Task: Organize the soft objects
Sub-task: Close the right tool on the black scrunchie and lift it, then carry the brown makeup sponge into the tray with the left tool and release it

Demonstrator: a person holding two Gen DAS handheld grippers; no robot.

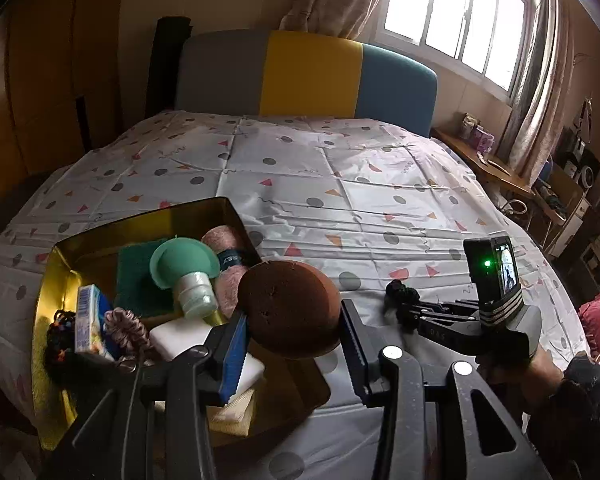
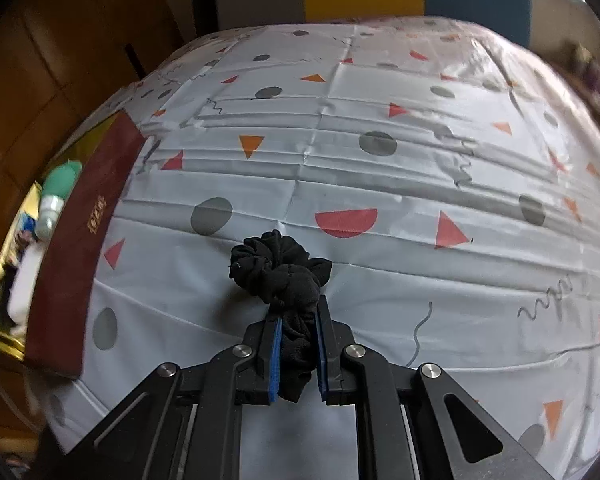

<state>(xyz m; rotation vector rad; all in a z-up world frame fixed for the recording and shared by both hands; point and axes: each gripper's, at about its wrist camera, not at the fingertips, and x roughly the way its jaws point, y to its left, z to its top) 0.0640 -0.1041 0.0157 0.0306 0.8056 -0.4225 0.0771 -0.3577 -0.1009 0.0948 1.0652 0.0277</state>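
My left gripper (image 1: 294,320) is shut on a brown round sponge (image 1: 290,308) and holds it over the right edge of a gold tin box (image 1: 60,248) on the bed. The tin holds a green cloth (image 1: 134,280), a mint mushroom-shaped bottle (image 1: 186,276), pink rolled socks (image 1: 228,264), scrunchies (image 1: 126,326), a tissue pack (image 1: 90,316) and white sponges (image 1: 180,336). My right gripper (image 2: 298,316) is shut on a black scrunchie (image 2: 280,270) just above the sheet; it also shows in the left wrist view (image 1: 398,294), right of the tin.
The bed has a white sheet (image 1: 340,184) with grey dots and coloured triangles. The tin's dark red outer wall (image 2: 84,232) shows at the left of the right wrist view. A headboard (image 1: 308,74) stands behind, a cluttered wooden desk (image 1: 496,168) at the right.
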